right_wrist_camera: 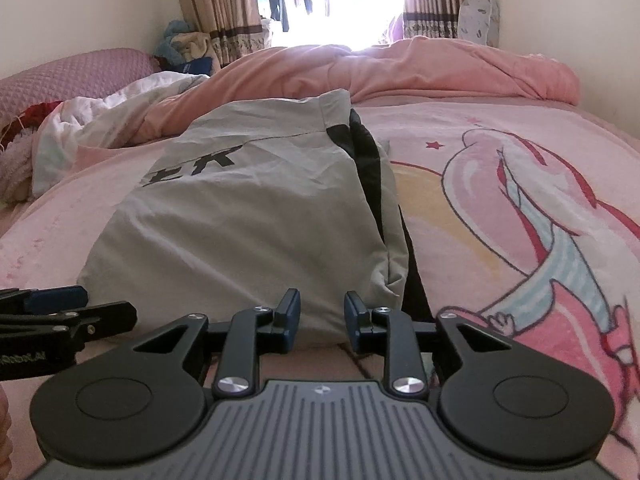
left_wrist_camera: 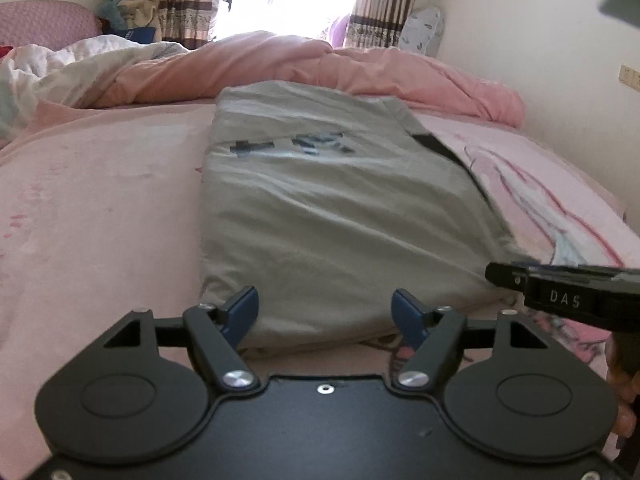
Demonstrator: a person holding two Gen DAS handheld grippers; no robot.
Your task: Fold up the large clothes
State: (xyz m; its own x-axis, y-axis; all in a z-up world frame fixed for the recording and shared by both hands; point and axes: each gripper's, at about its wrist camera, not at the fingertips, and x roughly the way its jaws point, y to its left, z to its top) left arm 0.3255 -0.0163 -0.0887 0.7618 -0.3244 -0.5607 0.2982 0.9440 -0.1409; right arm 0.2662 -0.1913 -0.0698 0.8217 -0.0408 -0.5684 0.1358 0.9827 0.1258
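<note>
Both grippers sit low at near edge of the pink bedsheet (right_wrist_camera: 520, 208), angled down twd the bed, side by side. Left gripper (left_wrist_camera: 325, 314): jaws wide apart, nothing btwn the blue pads, tips just over near hem of the grey garment (left_wrist_camera: 328, 200). Right gripper (right_wrist_camera: 322, 318): jaws narrower but still parted, empty, tips at garment's near right corner; it shows side-on at right edge of left view, w/ a bit of the person's hand (left_wrist_camera: 624, 408) behind it.

Garment lies folded flat mid-bed, long axis running away from grippers twd the window (right_wrist_camera: 332, 0), dark print on top, black panel along right side. Beyond it: bunched pink duvet (right_wrist_camera: 460, 68), white bedding (right_wrist_camera: 108, 116) at left, curtains (right_wrist_camera: 224, 8).
</note>
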